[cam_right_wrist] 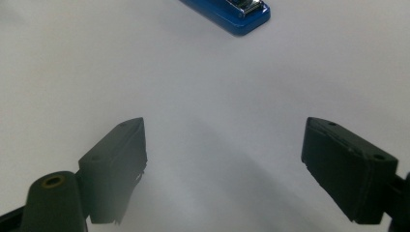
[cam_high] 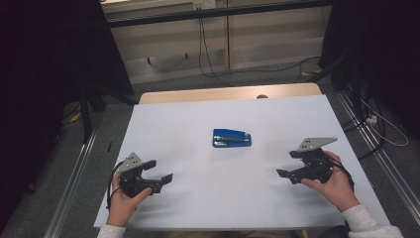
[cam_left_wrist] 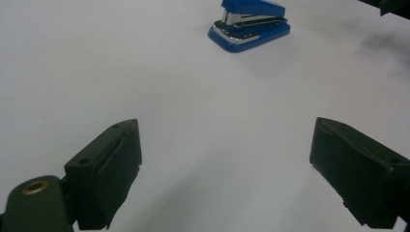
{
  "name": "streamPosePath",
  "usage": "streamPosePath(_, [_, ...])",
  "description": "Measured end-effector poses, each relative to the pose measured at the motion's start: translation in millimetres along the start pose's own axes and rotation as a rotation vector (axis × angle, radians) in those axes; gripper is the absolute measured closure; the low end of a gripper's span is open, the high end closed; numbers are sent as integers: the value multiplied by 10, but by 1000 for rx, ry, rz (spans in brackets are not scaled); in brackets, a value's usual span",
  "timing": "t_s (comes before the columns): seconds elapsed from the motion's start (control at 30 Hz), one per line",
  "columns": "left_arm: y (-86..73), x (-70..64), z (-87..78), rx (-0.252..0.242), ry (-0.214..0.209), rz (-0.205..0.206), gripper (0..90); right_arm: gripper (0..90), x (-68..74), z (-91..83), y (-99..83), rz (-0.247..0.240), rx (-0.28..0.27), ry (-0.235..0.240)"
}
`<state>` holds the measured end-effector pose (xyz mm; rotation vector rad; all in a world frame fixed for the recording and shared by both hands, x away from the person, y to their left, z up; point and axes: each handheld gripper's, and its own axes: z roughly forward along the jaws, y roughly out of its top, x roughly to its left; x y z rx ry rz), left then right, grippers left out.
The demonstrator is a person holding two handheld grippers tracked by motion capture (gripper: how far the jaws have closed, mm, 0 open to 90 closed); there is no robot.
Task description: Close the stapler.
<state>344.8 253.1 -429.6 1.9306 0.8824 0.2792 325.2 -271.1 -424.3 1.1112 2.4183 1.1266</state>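
A: Item one, hidden or cut off?

B: Stapler (cam_high: 232, 138), blue. In the right gripper view only one end of the stapler (cam_right_wrist: 232, 13) shows, cropped by the top edge at about 12 o'clock. In the left gripper view its top is clipped slightly; the metal strip along the stapler (cam_left_wrist: 250, 24) reads clearly there. The surroundings of the desk (cam_high: 188, 114) are dark at both sides of the high view; cables on the floor beyond are faint.

A: Item two, the desk itself?

B: White sheet over a wooden top, the wood showing as a strip along the far edge. A small dark mark sits on that strip, too small to identify, possibly a hole.

A: Item three, grippers?

B: Left gripper (cam_high: 161, 172), held in the left hand (cam_high: 124, 198) at about 8 o'clock on the desk, jaws spread wide, nothing between them. Right gripper (cam_high: 288, 164), held in the right hand (cam_high: 334, 186) at about 4 o'clock, jaws likewise wide and empty. Each carries a grey three-cornered plate.

A: Item four, stapler against the jaws?

B: Near the desk's centre, lying flat, well apart from both grippers. From the left gripper (cam_left_wrist: 225, 164) it lies ahead at about 12 o'clock; from the right gripper (cam_right_wrist: 225, 162), ahead at roughly 12 o'clock also. Untouched by either.
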Motion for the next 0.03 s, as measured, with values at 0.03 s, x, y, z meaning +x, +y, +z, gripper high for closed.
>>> streamPosePath(0.03, [-10,6,-11,-6,11,-3,113,155,-2,-1,-3,-3,-2,1])
